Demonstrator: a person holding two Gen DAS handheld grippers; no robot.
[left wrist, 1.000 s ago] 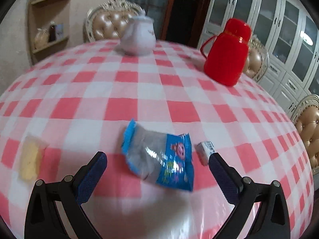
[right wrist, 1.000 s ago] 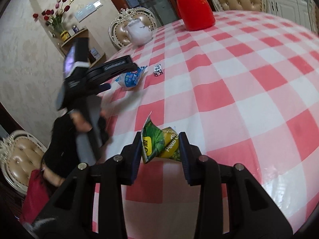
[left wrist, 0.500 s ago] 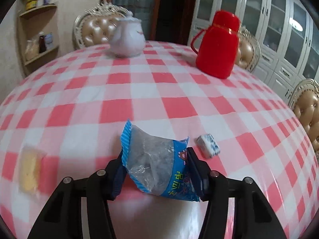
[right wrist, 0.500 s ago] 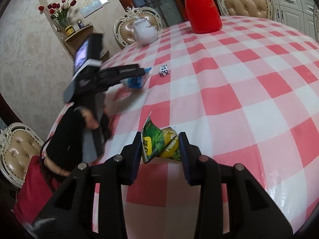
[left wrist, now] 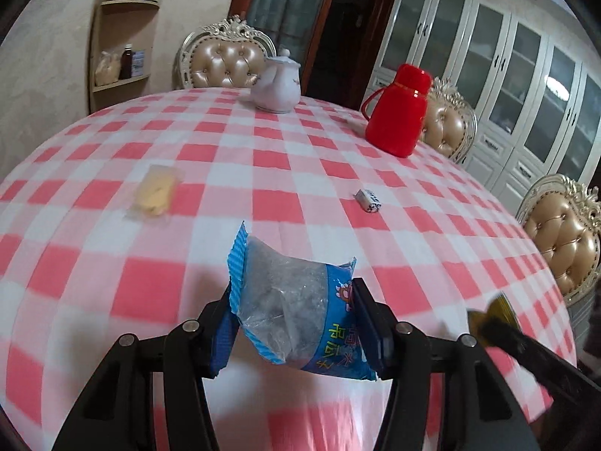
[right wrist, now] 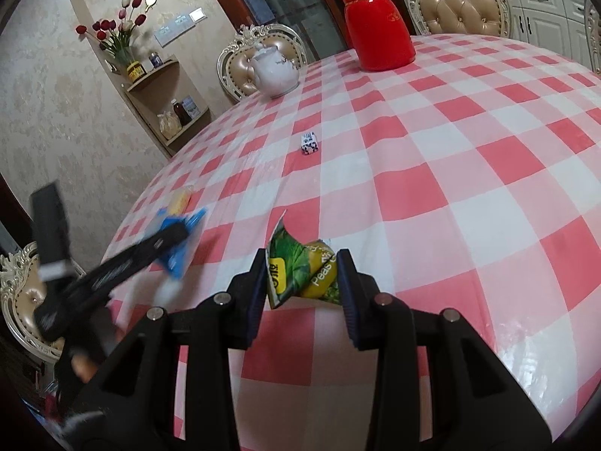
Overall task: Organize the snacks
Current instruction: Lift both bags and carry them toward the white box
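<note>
Blue snack packet pinched in left tongs, seemingly lifted clear of checked worktop. Green pea packet clamped in right tongs near worktop's front edge. Yellow snack and small wrapped sweet lying apart farther back.

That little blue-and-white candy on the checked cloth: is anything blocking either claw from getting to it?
Only bare tablecloth lies before the candy, but both claws are full: the left claw grips a blue packet, the right claw a green pea packet.

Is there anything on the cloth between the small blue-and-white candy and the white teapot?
No. In the right wrist view only bare checked cloth separates the candy from the teapot.
</note>
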